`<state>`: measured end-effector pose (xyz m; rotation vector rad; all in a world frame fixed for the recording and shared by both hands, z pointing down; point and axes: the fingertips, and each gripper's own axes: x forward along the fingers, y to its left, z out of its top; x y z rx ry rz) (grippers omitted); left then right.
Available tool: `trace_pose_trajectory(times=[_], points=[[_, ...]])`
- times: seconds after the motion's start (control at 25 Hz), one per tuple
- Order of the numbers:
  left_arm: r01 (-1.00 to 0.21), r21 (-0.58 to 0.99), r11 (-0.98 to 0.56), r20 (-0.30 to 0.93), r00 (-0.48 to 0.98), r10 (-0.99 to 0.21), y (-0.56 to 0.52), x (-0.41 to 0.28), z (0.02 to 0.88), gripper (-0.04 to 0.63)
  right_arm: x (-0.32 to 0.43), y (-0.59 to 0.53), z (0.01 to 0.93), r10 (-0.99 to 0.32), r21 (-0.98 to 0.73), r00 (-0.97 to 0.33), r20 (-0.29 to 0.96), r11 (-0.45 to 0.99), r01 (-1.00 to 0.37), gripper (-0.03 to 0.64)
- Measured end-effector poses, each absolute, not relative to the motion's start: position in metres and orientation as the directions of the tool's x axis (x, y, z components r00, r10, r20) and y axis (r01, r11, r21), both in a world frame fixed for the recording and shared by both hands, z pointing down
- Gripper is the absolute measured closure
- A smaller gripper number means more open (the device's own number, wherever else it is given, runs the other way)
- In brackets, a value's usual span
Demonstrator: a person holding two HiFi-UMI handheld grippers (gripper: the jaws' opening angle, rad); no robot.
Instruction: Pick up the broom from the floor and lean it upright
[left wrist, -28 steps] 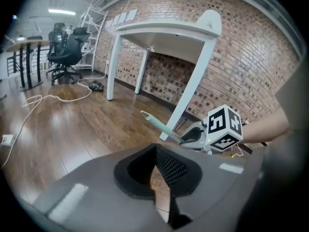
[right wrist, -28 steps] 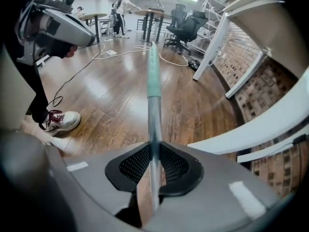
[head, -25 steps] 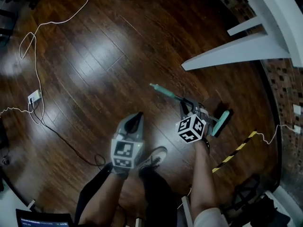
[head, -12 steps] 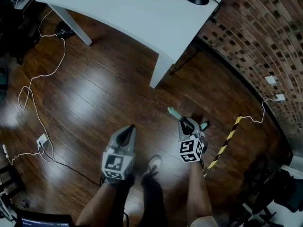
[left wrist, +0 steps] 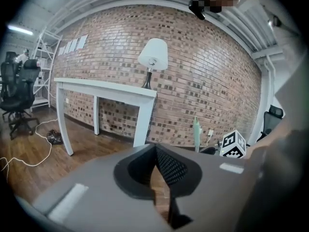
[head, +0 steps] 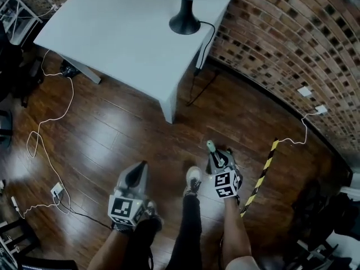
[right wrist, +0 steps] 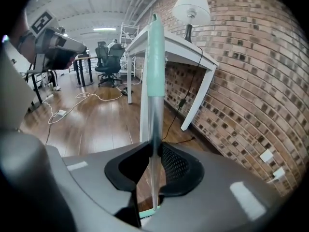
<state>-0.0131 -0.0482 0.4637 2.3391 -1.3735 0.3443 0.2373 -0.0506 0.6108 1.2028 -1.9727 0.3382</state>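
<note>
Dark wood floor (head: 112,134) below, right claw (right wrist: 153,154) tight on upright broom handle (right wrist: 155,57).

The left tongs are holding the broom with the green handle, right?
No. It is the right tongs that hold the broom with the green handle, not the left. The right gripper view shows its stick between those jaws, which have just opened a little. The left tongs hold nothing.
</note>
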Motion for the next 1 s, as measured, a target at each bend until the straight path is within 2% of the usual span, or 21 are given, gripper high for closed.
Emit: trace_pose_trajectory(times=[0.36, 0.68, 1.0], points=[[-0.93, 0.187, -0.317, 0.406, 0.367, -0.837, -0.107, 0.021, 0.458, 0.594, 0.243, -0.121, 0.607, -0.612, 0.046, -0.36, 0.704, 0.545, -0.837, 0.526], [-0.942, 0.139, -0.307, 0.433, 0.337, -0.836, -0.138, 0.02, 0.47, 0.594, 0.214, -0.214, 0.6, -0.639, 0.009, -0.454, 0.622, 0.585, -0.811, 0.526], [-0.944, 0.108, -0.311, 0.447, 0.326, -0.833, -0.145, 0.026, 0.474, 0.594, 0.19, -0.271, 0.591, -0.654, -0.019, -0.49, 0.576, 0.588, -0.809, 0.526]])
